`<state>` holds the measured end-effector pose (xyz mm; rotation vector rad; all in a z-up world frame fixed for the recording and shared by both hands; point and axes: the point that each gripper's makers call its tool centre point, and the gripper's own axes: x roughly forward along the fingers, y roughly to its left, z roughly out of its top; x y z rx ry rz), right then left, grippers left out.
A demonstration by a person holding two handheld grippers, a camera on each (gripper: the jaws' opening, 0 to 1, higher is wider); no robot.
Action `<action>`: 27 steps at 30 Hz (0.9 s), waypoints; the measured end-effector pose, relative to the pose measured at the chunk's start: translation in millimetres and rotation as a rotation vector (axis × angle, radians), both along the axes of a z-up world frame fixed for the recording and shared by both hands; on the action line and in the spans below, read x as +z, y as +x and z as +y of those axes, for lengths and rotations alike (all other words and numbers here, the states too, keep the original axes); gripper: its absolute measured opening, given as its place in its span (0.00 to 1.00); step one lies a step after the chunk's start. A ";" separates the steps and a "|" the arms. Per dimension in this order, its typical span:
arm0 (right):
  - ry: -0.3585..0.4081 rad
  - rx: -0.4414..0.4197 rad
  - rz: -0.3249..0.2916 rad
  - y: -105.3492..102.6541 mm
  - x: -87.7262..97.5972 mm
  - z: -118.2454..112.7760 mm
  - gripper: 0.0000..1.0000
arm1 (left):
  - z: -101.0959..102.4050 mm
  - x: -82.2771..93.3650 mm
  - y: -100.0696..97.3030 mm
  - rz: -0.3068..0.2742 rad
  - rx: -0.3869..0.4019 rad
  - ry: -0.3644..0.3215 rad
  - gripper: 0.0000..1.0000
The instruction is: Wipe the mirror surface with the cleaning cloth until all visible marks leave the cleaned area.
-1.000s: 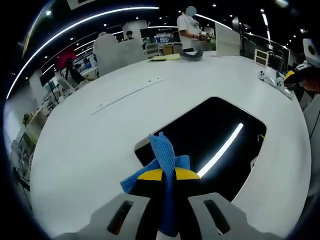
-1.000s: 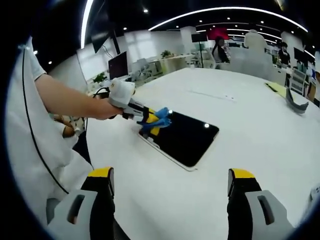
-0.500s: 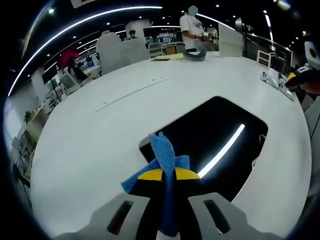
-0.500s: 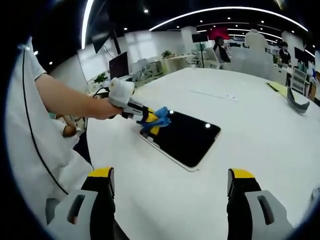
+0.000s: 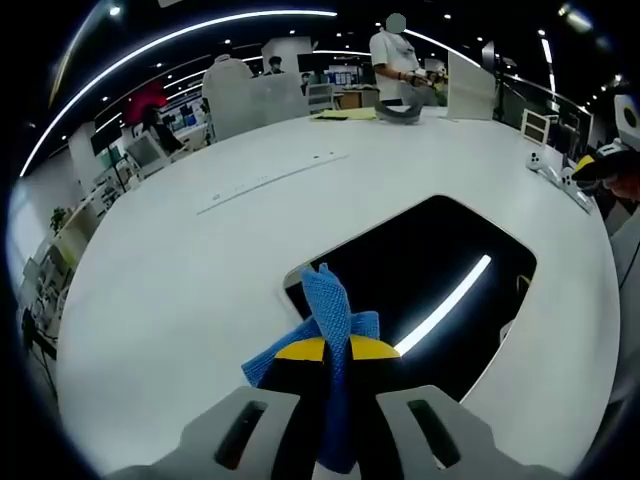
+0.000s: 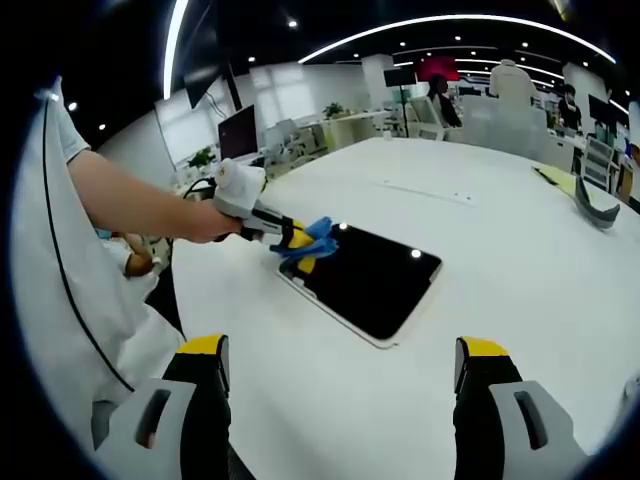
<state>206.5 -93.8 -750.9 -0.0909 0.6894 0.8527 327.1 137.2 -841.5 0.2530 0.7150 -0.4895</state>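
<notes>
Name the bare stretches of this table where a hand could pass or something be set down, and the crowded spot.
Bare white table lies between the mirror and the open right gripper, and beyond the mirror's far edge. Crowded: the mirror's near corner, where the left gripper holds the blue cloth.

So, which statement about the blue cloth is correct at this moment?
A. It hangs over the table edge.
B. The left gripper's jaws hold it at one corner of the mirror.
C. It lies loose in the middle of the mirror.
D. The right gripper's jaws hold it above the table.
B: the blue cloth is pinched in the left gripper at a corner of the mirror, while the right gripper is open.
</notes>
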 end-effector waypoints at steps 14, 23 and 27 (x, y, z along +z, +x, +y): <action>-0.001 0.008 0.002 -0.5 -1.5 1.8 0.93 | 2.1 0.5 -8.7 -0.001 0.024 -0.015 0.04; -0.002 0.017 -0.008 2.5 -0.3 6.2 0.93 | 2.9 0.2 -11.3 -0.001 0.023 -0.017 0.04; 0.008 0.019 -0.010 4.0 3.0 7.9 0.93 | 2.7 0.2 -16.1 0.000 0.032 -0.018 0.04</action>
